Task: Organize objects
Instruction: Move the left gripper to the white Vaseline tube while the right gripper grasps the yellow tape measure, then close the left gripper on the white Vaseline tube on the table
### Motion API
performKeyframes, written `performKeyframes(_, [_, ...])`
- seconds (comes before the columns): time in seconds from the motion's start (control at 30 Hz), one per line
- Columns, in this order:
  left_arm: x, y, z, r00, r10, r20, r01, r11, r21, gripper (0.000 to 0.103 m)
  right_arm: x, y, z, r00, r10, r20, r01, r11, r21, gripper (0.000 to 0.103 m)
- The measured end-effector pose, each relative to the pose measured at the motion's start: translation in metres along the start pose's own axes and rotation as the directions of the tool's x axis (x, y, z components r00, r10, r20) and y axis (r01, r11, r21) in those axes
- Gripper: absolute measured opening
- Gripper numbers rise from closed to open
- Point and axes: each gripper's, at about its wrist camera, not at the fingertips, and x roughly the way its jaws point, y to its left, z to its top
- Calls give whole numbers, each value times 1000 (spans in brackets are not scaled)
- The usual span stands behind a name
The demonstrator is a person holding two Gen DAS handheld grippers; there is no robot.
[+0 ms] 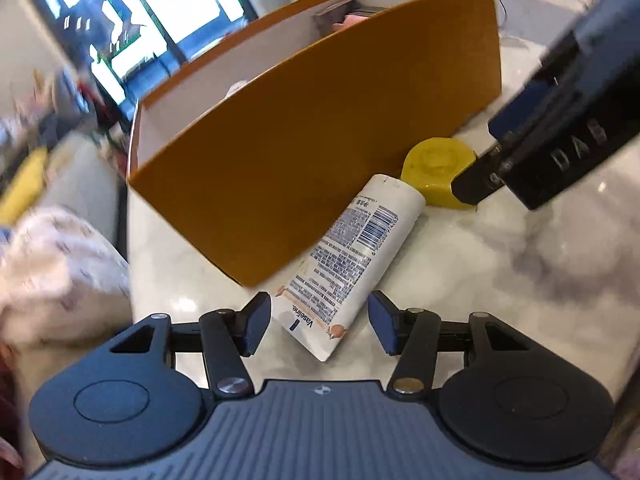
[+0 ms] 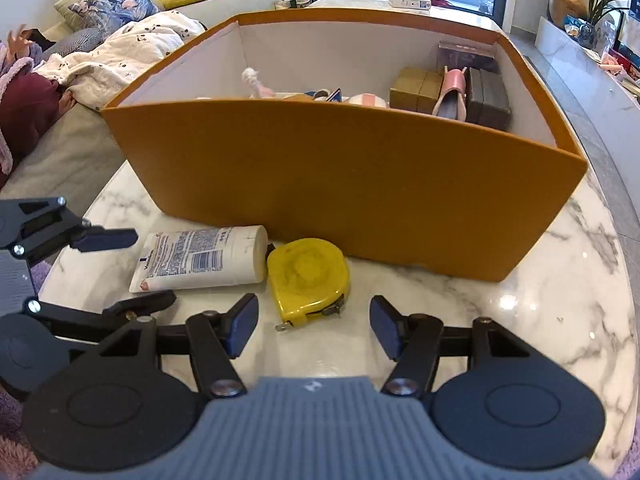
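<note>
Lotion tube (image 1: 347, 264): it lies flat on the marble worktop (image 2: 520, 300), just before the orange box (image 2: 340, 184), with its crimped end toward the left claw (image 1: 318, 322).
Tape measure (image 2: 308, 276): yellow, it touches the cap end of the tube and lies near the box wall.
Left claw: wide open, with one finger on each side of the crimped end; holding nothing.
Right claw (image 2: 312, 326): also wide open and empty, facing the tape measure from just in front.
Box: it already contains small blocks, a pink item and some others.
Step in hand: I judge both claws are approaching for a grasp, each on its own object.
Next move: go forward a little more, close on the object, then lift it over the box wall.
</note>
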Motion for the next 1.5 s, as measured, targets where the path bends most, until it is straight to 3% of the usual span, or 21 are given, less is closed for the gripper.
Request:
performKeyframes(0.13, [2, -3, -1, 999, 29, 22, -29, 999, 21, 60, 6, 1, 2, 1000, 7, -10, -7, 1000, 4, 64])
performKeyframes(0.17, [3, -1, 0, 1000, 17, 20, -17, 1000, 8, 48, 7, 2, 2, 1000, 6, -11, -6, 1000, 2, 64])
performKeyframes(0.23, [5, 4, 2, 999, -31, 13, 32, 999, -29, 37, 8, 3, 3, 1000, 10, -12, -10, 1000, -6, 64])
performKeyframes(0.57, [3, 0, 6, 999, 37, 37, -38, 999, 23, 35, 11, 5, 5, 1000, 22, -13, -23, 1000, -16, 63])
performKeyframes(0.7, [12, 0, 7, 999, 48, 7, -48, 997, 66, 35, 16, 4, 8, 1000, 13, -8, -13, 1000, -11, 63])
performKeyframes(0.9, [15, 1, 8, 999, 41, 4, -41, 998, 54, 35, 25, 5, 12, 1000, 4, -8, -4, 1000, -23, 57])
performKeyframes(1.0, [9, 7, 10, 1000, 7, 11, -8, 1000, 23, 31, 26, 7, 12, 1000, -5, -3, 4, 999, -44, 54])
performKeyframes(1.17, [-8, 22, 8, 994, -104, 30, 106, 990, -93, 24, 24, -2, 13, 1000, 13, -17, -13, 1000, 9, 54])
performKeyframes(1.33, [-30, 41, 9, 975, -202, 90, 217, 952, -218, 21, 21, -5, 10, 999, 45, -30, -44, 998, 40, 53])
performKeyframes(1.5, [-49, 56, 17, 955, -264, 136, 292, 917, -270, 20, 18, -7, 8, 998, 48, -36, -45, 997, 61, 53])
